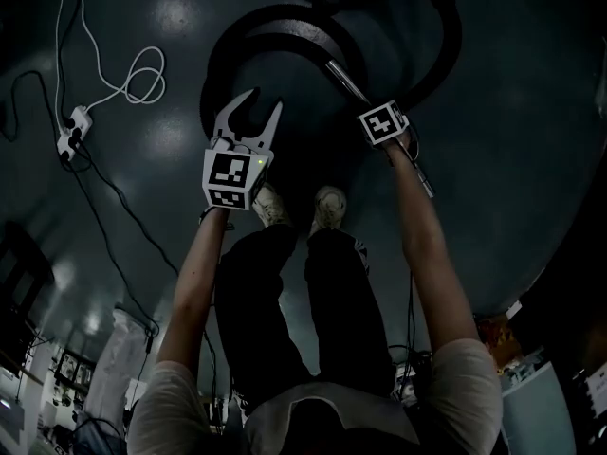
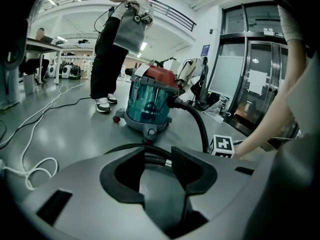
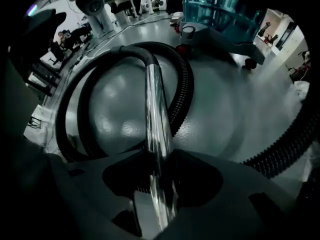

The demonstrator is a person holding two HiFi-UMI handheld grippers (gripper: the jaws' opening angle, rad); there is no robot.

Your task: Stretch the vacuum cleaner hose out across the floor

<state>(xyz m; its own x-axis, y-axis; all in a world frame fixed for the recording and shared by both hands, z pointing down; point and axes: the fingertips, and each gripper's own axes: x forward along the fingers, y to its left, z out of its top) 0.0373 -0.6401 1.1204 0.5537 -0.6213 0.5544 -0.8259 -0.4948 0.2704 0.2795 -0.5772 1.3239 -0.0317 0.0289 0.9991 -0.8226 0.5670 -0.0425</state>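
The black vacuum hose (image 1: pixel 285 27) lies coiled on the grey floor in front of my feet. Its shiny metal tube (image 1: pixel 346 81) runs out of the coil toward me. My right gripper (image 3: pixel 159 171) points straight down over the tube (image 3: pixel 155 99), which passes between its jaws; I take them as open. My left gripper (image 1: pixel 263 107) hangs open and empty to the left of the tube, just short of the coil. In the left gripper view a stretch of hose (image 2: pixel 200 126) leads to the teal, red-topped vacuum cleaner (image 2: pixel 147 104), beyond the left gripper (image 2: pixel 157 159).
A white cable (image 1: pixel 133 79) and power strip (image 1: pixel 74 126) lie on the floor at the left. My shoes (image 1: pixel 270 205) stand just behind the grippers. Another person (image 2: pixel 117 39) stands behind the vacuum cleaner. Glass doors (image 2: pixel 250 84) close off the right side.
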